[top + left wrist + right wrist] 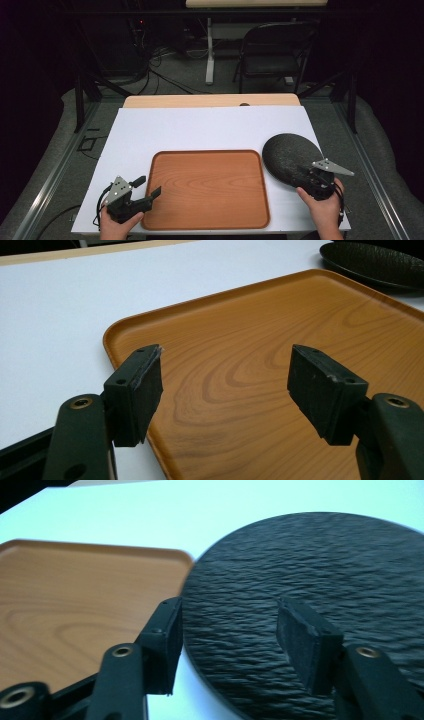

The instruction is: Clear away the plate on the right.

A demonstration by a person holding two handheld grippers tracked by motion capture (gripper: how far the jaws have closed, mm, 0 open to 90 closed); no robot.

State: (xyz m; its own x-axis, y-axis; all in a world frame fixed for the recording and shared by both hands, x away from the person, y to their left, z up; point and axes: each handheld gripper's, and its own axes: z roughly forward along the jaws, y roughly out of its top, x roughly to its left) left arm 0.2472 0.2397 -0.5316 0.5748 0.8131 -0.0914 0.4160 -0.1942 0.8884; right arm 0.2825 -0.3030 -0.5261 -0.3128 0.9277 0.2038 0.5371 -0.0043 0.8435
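Straddling the near rim of the plate [310, 585], the right gripper [227, 630] stood spread, its pads not yet pressing. The plate lay on the white mat just right of the tray [207, 187]. It looked stiff, heavy and breakable, with a rough, slate-like face; a pinch across the rim seemed the likeliest hold. The left gripper [225, 385] hung spread and empty over the tray's corner.

White table surface [200, 130]: bears a wooden tray [207, 187] at centre front and a round black textured plate [290, 157] just right of it. Left gripper [150, 186], hand-held, jaws apart at the tray's left edge. Right gripper [311, 172], hand-held, at the plate's near rim. Black folding chair [275, 50] stands beyond the table.
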